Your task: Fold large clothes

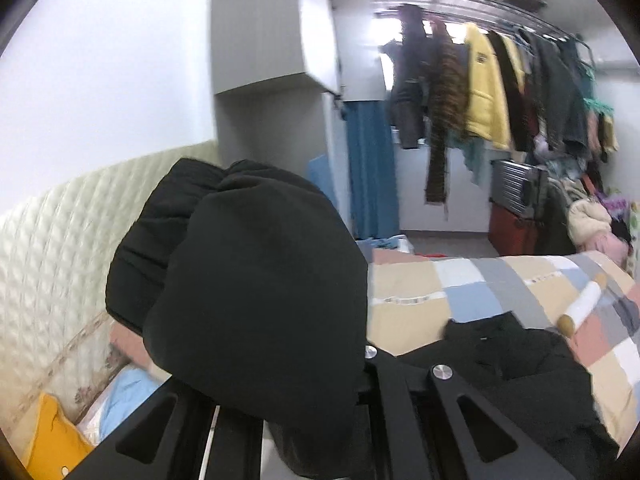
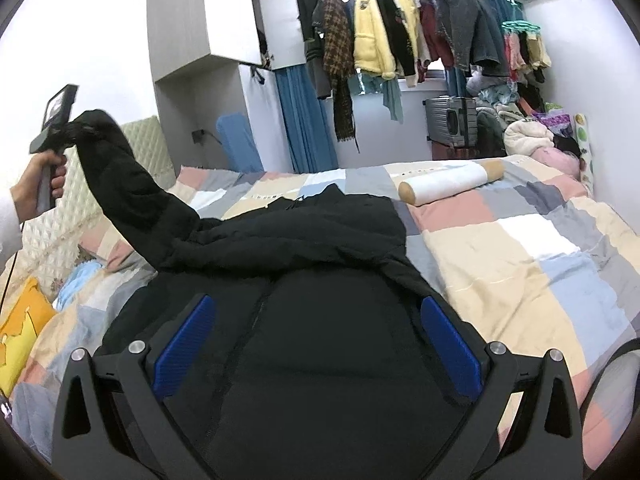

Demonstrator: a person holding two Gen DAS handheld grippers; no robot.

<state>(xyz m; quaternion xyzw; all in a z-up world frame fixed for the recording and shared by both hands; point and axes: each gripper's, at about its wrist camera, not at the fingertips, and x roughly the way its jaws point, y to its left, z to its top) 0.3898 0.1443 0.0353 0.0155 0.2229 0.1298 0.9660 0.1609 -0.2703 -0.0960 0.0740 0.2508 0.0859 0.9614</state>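
A large black padded jacket (image 2: 304, 248) lies on the patchwork bed quilt (image 2: 520, 248). My left gripper (image 2: 74, 130) is shut on the end of its left sleeve (image 2: 120, 184) and holds it raised above the bed's left side. In the left wrist view the sleeve (image 1: 256, 300) bulges over the fingers and hides the tips. My right gripper (image 2: 316, 344) is open, its blue pads (image 2: 448, 344) spread over the jacket's front body near the zip, holding nothing.
A white roll with tan ends (image 2: 452, 182) lies on the quilt beyond the jacket. A quilted headboard (image 1: 52, 248) and a yellow pillow (image 2: 20, 328) are at left. Hanging clothes (image 2: 400, 32), a suitcase (image 2: 450, 120) and a clothes pile (image 2: 524, 136) stand behind the bed.
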